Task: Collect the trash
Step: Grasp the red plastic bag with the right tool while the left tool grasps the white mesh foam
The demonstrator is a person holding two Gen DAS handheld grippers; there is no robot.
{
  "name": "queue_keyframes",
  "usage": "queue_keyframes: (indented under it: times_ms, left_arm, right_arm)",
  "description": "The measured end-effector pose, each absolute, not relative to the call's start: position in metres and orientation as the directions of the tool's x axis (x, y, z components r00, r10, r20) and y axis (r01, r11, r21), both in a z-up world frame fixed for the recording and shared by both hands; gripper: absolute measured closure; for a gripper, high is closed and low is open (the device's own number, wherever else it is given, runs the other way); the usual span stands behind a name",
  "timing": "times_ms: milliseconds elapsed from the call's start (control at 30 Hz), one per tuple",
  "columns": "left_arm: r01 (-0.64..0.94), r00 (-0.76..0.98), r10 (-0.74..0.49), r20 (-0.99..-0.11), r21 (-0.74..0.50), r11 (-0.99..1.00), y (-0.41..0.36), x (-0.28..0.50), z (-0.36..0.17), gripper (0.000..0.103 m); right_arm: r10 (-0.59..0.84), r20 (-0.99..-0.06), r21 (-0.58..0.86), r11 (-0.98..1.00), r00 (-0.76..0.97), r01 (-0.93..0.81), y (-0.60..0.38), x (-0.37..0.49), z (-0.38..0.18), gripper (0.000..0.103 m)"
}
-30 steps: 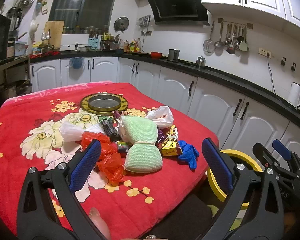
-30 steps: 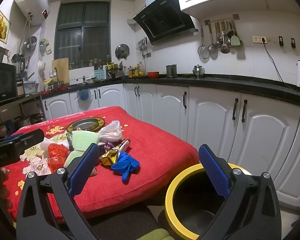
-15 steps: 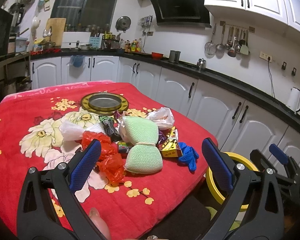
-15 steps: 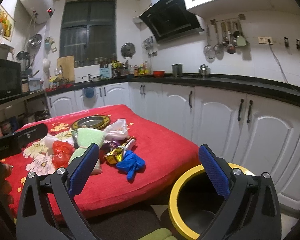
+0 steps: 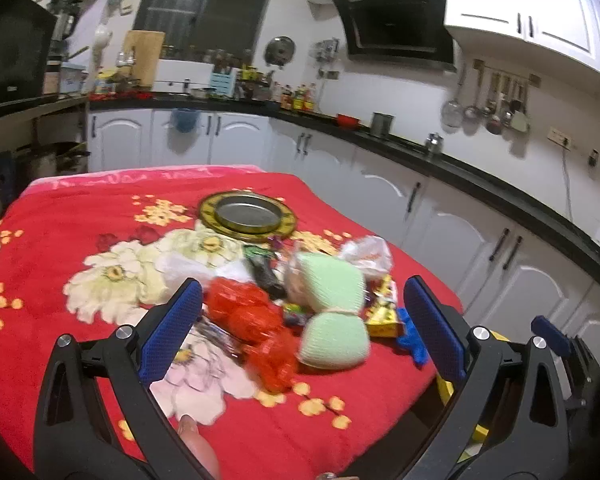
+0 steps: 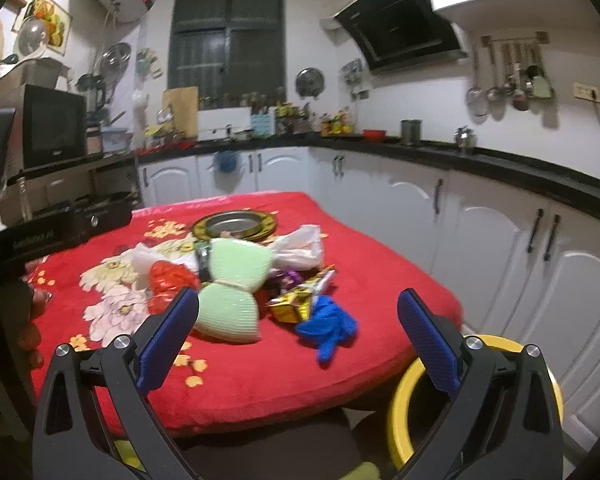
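I've got the left gripper (image 5: 302,328) spread wide above the trash pile (image 5: 300,304) on the red blanket (image 5: 60,240), empty; my right gripper (image 6: 298,338) gapes too, holding nothing; the blue glove (image 6: 328,326) lies nearest the yellow bin (image 6: 400,404) beside the table.

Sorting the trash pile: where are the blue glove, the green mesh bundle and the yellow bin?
blue glove (image 6: 327,326), right wrist view, crumpled palm.
green mesh bundle (image 6: 230,292), right wrist view, tied waist.
yellow bin (image 6: 398,404), right wrist view, left rim.
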State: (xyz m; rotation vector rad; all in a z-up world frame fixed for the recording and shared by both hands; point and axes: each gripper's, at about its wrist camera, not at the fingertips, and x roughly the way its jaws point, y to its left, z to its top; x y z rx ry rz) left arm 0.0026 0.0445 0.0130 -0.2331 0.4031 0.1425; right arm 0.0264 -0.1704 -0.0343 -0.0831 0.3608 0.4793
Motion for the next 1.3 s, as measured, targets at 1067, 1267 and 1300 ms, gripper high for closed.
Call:
queue_keyframes:
  times_ms: [1067,1267,1300]
  left_arm:
    - [-0.414,0.805,0.183,-0.565,-0.313,0.854,0.181,0.052,-0.030,0.010]
    - [-0.398,0.772,0.120,-0.624,-0.327,0.857,0.190,0.081,-0.052,0.010]
    - [-0.399,0.768,0.109,-0.631,-0.338,0.852,0.192,0.085,-0.055,0.010]
  right_arm:
    - [0.607,-0.581,-0.049,0.639,0.542,-0.768,-0.017,0.070,-0.081,0.026]
    - [0.577,-0.617,-0.086,0.626,0.535,-0.775,0.004,0.078,-0.092,0.034]
    - [0.565,-0.629,-0.093,0.626,0.533,-0.774,0.007,0.081,-0.095,0.036]
